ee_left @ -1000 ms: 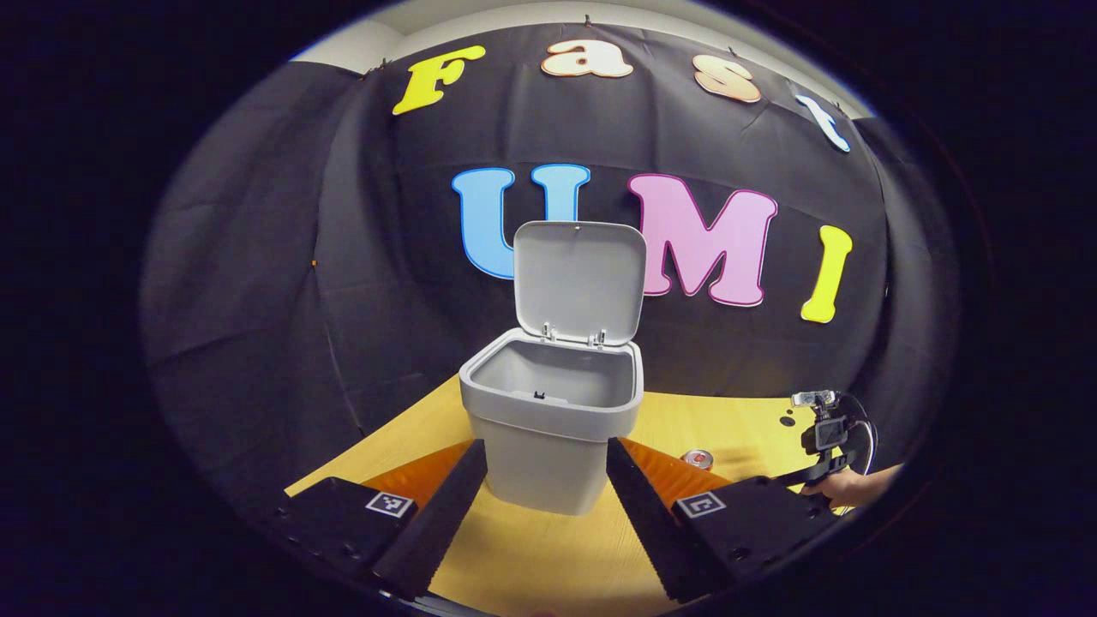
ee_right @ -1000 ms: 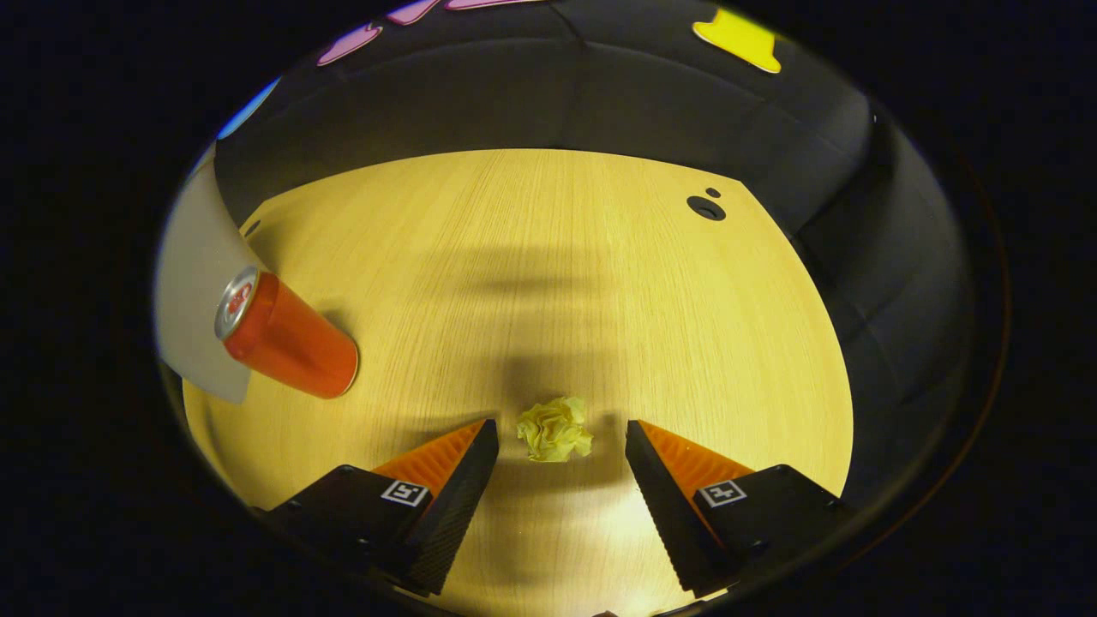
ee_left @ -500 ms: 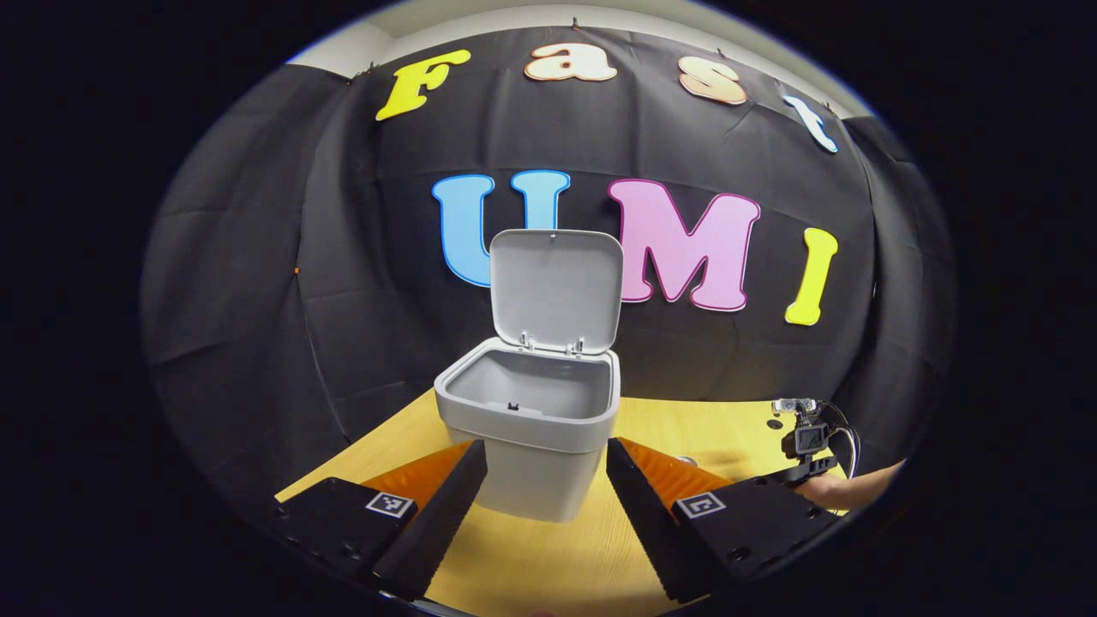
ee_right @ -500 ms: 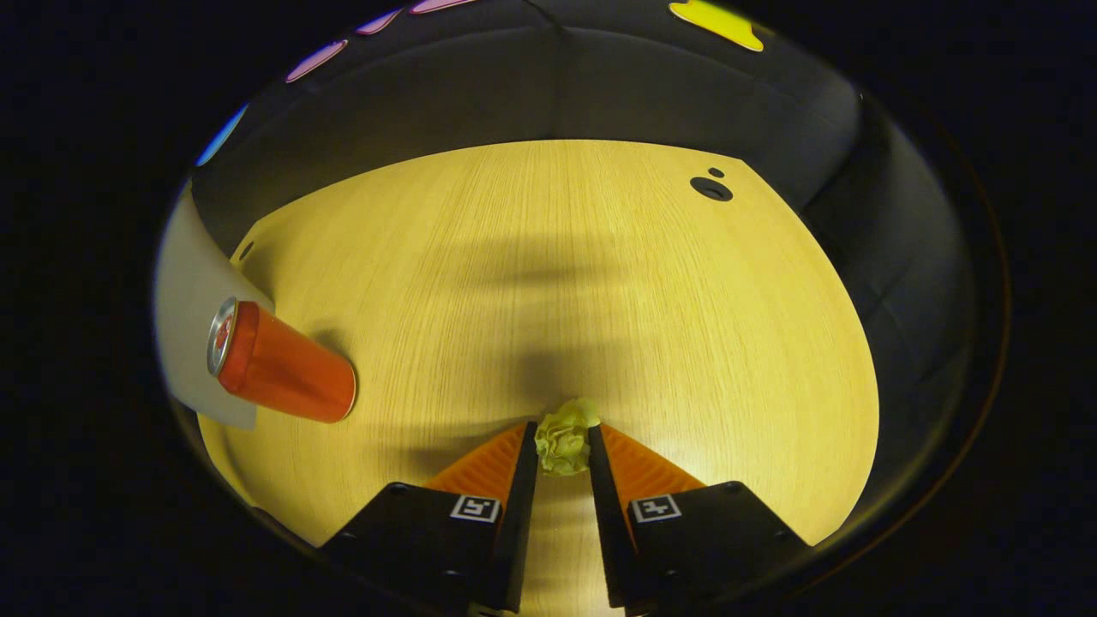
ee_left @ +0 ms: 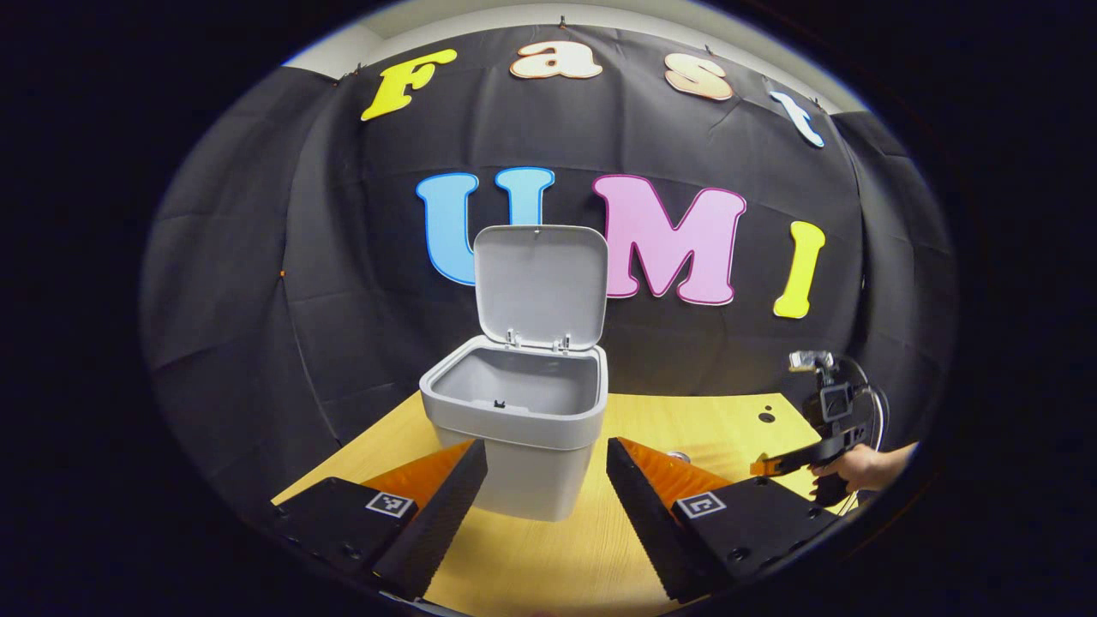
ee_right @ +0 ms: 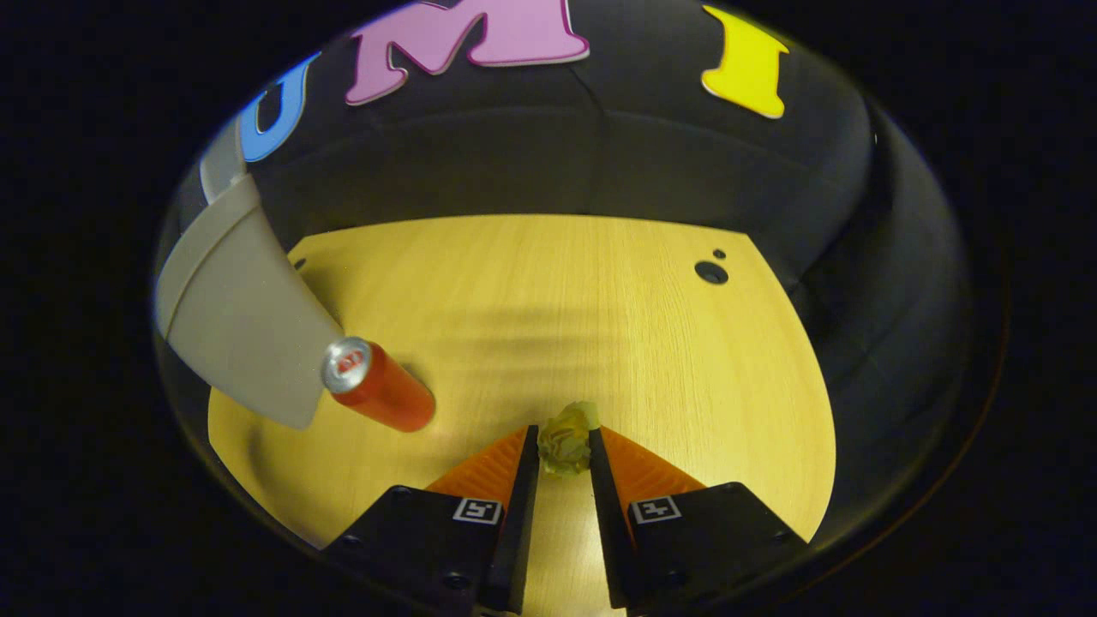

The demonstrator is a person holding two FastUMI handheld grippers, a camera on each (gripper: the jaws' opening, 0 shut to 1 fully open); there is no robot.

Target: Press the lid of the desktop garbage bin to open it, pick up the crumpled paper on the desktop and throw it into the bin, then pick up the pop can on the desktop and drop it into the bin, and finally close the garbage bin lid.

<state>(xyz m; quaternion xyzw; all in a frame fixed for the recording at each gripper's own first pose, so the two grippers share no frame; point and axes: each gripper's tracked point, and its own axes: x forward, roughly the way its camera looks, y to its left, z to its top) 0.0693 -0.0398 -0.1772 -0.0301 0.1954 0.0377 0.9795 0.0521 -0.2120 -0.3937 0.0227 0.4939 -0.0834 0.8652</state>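
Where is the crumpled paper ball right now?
In the right gripper view, the crumpled paper sits pinched between the two fingers of the right tool, low at centre above the wooden table, with the red can off to its left.

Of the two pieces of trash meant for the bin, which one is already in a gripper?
The crumpled paper: the right gripper is shut on it, both fingers pressing its sides. The pop can stands on the table, beside the bin, ungripped.
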